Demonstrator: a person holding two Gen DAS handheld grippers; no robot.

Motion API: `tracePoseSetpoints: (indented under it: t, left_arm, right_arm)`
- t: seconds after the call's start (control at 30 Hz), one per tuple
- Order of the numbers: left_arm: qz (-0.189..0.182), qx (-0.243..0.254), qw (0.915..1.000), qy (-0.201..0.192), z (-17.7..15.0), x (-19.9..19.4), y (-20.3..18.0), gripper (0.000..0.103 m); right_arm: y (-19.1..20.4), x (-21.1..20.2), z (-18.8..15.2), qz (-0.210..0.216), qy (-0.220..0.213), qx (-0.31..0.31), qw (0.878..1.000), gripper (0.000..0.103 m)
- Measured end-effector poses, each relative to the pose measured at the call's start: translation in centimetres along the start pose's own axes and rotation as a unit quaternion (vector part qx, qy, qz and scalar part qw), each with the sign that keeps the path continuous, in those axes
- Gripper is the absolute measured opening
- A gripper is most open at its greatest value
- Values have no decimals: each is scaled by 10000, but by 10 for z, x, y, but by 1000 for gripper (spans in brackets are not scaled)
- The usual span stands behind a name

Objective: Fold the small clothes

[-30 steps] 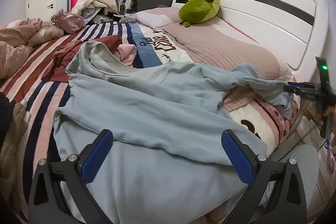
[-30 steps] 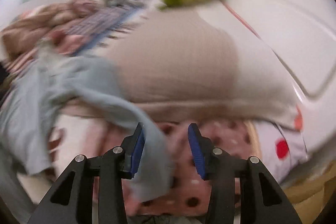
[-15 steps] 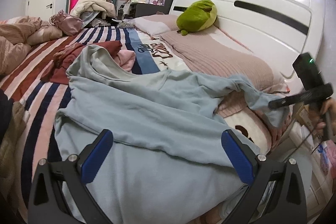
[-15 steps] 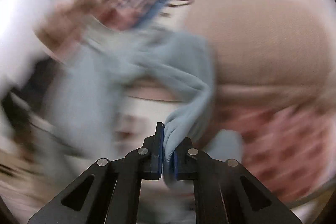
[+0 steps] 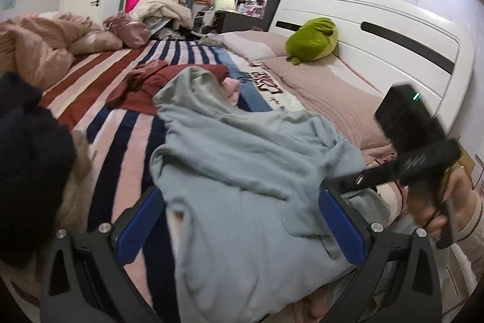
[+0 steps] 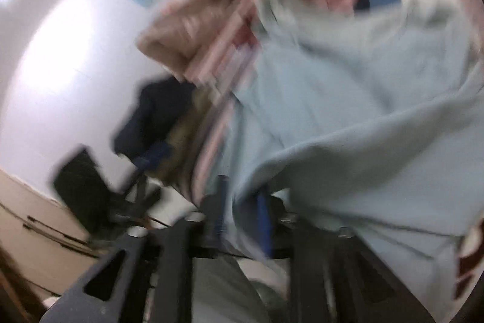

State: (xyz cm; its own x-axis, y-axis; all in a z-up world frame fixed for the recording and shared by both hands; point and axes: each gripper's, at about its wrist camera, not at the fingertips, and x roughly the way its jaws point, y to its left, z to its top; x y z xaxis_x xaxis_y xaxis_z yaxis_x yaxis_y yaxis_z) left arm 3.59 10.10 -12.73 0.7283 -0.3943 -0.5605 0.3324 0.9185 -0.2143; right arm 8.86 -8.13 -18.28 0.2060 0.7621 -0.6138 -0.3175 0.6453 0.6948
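The bed (image 5: 127, 123) carries a striped cover; a pale blue shirt (image 5: 242, 186) lies on its near part, long axis running from the near edge away toward the neck opening, which points to the red garment (image 5: 157, 87) beyond; one sleeve is drawn across the body from the right; the left gripper (image 5: 239, 223) hovers over the hem, jaws wide, holding nothing; the right gripper (image 6: 242, 220), blurred, is pinched narrow on the sleeve cloth; a green plush (image 5: 313, 40) rests by the headboard.

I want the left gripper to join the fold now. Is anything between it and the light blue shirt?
Nothing visible: the open left gripper hangs right over the light blue long-sleeved shirt, with only that cloth between its blue-padded fingers.
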Motion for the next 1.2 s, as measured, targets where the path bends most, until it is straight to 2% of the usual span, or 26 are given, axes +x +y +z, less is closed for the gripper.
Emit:
tracePoseSetpoints:
  t: [0.1,0.17,0.27,0.37,0.43,0.47,0.5,0.57,0.6,0.63,0.67,0.7,0.77,0.87,0.93,1.0,1.1,1.2]
  left_arm:
    - [-378,-88,9992,138,-6,10,-5,102]
    - [-742,-113,9968,261,-8,25,-15,102]
    - [-1048,-147,9930,528,-11,51,-35,102]
    - [-1227,-84,9882,914,-19,81,-60,100]
    - [-1113,-6,9872,1139,-26,95,-72,88]
    - [-997,68,9870,1259,-28,101,-77,65]
    - [-928,113,9870,1309,-29,102,-79,35]
    - [-989,67,9861,1337,-26,98,-77,8]
    - [-1172,33,9860,1182,-20,85,-72,8]
    - [-1189,124,9871,1063,-14,72,-67,8]
    - [-1102,243,9886,995,-10,62,-64,7]
    - [-823,500,9912,903,-4,47,-60,7]
    - [-497,676,9924,900,0,31,-49,7]
    - [-331,724,9905,1119,-6,25,-31,8]
    - [-237,949,9833,1534,-20,32,-25,21]
    - [-343,828,9804,1752,-28,37,-18,57]
    - [-445,507,9852,1574,-23,36,-10,72]
    - [-344,496,9873,1472,-19,43,-12,75]
  right_arm:
    - [-6,-24,-1,-53,-180,-108,9998,33]
    - [-12,-66,-7,-148,-587,-209,9979,52]
    - [-35,-125,-10,-810,-1203,-195,9892,54]
    - [-66,-154,-21,-1294,-1516,19,9799,54]
    - [-85,-157,-25,-1327,-1563,176,9786,54]
    - [-92,-157,-29,-1299,-1576,244,9786,54]
    - [-98,-159,-32,-1261,-1570,307,9790,54]
    - [-106,-157,-33,-1228,-1538,359,9798,54]
    - [-107,-154,-32,-1240,-1505,328,9803,54]
    - [-106,-150,-27,-1283,-1469,253,9805,54]
    - [-101,-147,-24,-1346,-1435,158,9803,54]
    - [-98,-144,-21,-1462,-1379,3,9796,54]
    - [-93,-139,-19,-1685,-1300,-235,9768,53]
    - [-93,-123,-15,-1962,-1111,-496,9730,53]
    - [-94,-112,-12,-2059,-1004,-562,9718,51]
    - [-94,-106,-8,-2083,-980,-582,9714,51]
    - [-91,-101,-1,-2074,-1021,-656,9707,51]
    - [-83,-92,8,-2497,-997,-990,9581,51]
